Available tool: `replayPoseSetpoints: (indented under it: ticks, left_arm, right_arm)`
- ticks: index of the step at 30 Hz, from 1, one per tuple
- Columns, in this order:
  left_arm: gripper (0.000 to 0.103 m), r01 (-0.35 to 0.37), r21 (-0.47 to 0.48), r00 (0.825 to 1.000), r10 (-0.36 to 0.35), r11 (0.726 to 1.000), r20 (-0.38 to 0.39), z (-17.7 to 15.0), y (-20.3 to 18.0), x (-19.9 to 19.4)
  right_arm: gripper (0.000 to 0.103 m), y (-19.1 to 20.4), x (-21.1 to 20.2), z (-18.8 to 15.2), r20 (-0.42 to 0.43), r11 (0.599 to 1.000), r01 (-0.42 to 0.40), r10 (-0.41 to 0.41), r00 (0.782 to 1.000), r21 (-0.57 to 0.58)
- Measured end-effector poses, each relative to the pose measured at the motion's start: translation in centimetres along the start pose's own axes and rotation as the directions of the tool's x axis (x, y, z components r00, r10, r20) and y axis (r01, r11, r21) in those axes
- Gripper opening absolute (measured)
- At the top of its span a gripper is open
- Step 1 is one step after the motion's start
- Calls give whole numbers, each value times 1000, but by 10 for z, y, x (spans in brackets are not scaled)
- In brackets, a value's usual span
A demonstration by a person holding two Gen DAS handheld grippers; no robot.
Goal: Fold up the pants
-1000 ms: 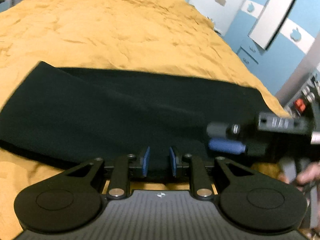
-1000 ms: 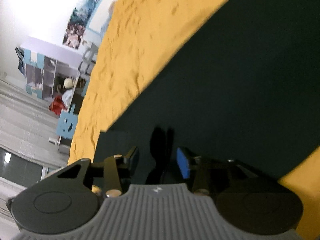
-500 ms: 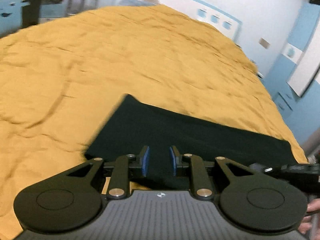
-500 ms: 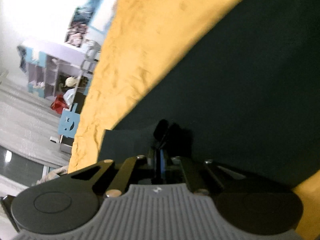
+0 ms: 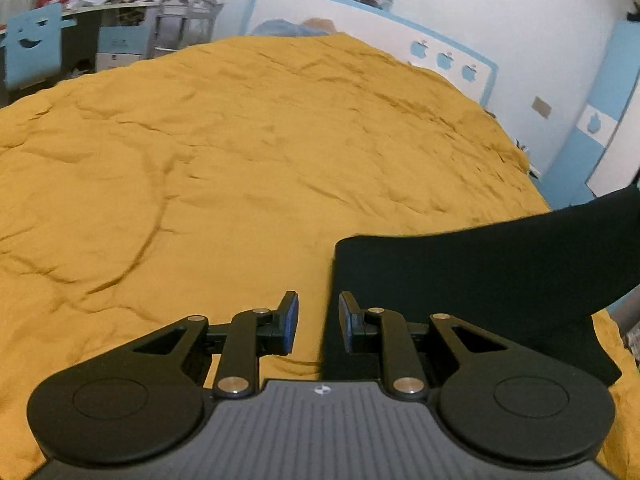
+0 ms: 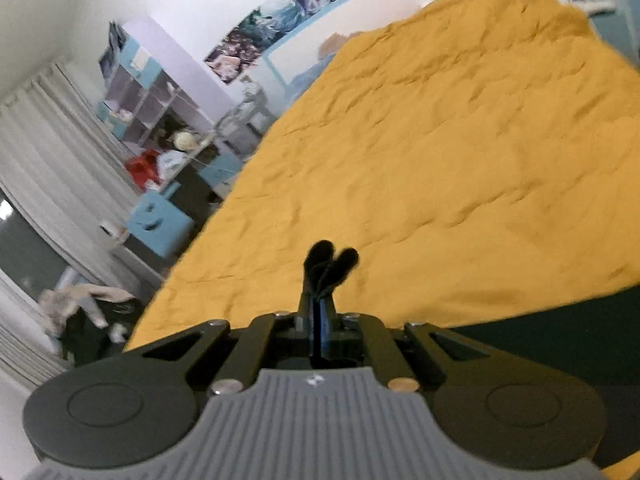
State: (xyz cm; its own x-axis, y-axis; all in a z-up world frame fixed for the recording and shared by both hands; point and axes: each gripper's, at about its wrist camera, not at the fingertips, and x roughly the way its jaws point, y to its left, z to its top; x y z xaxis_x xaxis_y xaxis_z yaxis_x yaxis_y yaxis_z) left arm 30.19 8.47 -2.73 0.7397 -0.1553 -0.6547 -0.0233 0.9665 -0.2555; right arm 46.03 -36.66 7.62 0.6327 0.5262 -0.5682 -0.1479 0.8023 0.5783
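Black pants (image 5: 472, 280) lie at the near right part of the bed, on the orange bedspread (image 5: 240, 152); their right end is lifted off the cover and rises toward the right edge of the left wrist view, while the square left end rests flat just ahead of your left gripper (image 5: 318, 324)

Your right gripper (image 6: 320, 320) is clenched on a pinch of the dark fabric, a small bunch (image 6: 330, 260) sticking out past the tips, the rest of the pants hanging below and to the right (image 6: 560, 340). Left gripper jaws stand partly apart with nothing between them, the left pad over bare bedspread, the right pad over the pants' edge

Looks like you're mid-fold, carrying the lifted end across to the flat end. To do it well:
- keep the right grip tight, the pinch looks small and could slip
- carry the end high enough that the cloth doesn't drag and bunch
- use the left gripper to pin the flat end near its corner so it doesn't slide on the bedspread
- line up the edges before lowering, then lay it down flat

Far side of the bed is bare cover; desk and blue chair (image 5: 32, 48) are well apart, no obstacle
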Motion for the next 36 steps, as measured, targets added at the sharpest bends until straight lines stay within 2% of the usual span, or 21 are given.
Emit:
replayPoseSetpoints:
  ticks: [6, 9, 13, 18, 23, 24, 26, 28, 31, 35, 36]
  left_arm:
    - [23, 44, 74, 996, -38, 996, -75, -4, -31, 45]
    - [23, 63, 99, 992, -52, 993, -111, -9, -47, 65]
    - [23, 77, 131, 987, -57, 988, -150, -16, -68, 88]
    - [23, 72, 163, 985, -45, 984, -165, -21, -78, 100]
    - [23, 68, 137, 987, -47, 988, -151, -19, -72, 99]
    - [23, 66, 134, 987, -46, 989, -151, -18, -71, 100]
    - [23, 57, 134, 987, -36, 989, -158, -18, -72, 103]
    - [23, 55, 135, 987, -33, 989, -160, -19, -73, 102]
    - [23, 60, 153, 986, -34, 986, -165, -22, -74, 99]
    - [23, 64, 162, 981, -33, 985, -190, -29, -72, 97]
    - [23, 58, 168, 981, -24, 984, -194, -31, -73, 96]
  right_arm:
    - [0, -96, -42, 16, -17, 986, 145, -144, 989, 82]
    - [0, -154, -45, 7, -33, 963, 218, -216, 976, 158]
    - [0, -213, -30, -14, -69, 940, 241, -232, 970, 240]
    - [0, -228, -17, -24, -61, 944, 236, -228, 972, 229]
    - [0, -207, -30, -13, -32, 973, 171, -169, 985, 156]
    - [0, -209, -27, -11, -45, 966, 216, -211, 976, 143]
    - [0, -219, -8, -14, -98, 929, 359, -351, 931, 86]
    - [0, -233, 9, -23, -127, 903, 425, -416, 901, 61]
    - [0, -245, 23, -33, -144, 884, 464, -453, 880, 52]
    - [0, -256, 31, -42, -139, 871, 488, -477, 868, 56]
    - [3, -255, 28, -43, -127, 858, 511, -502, 855, 48]
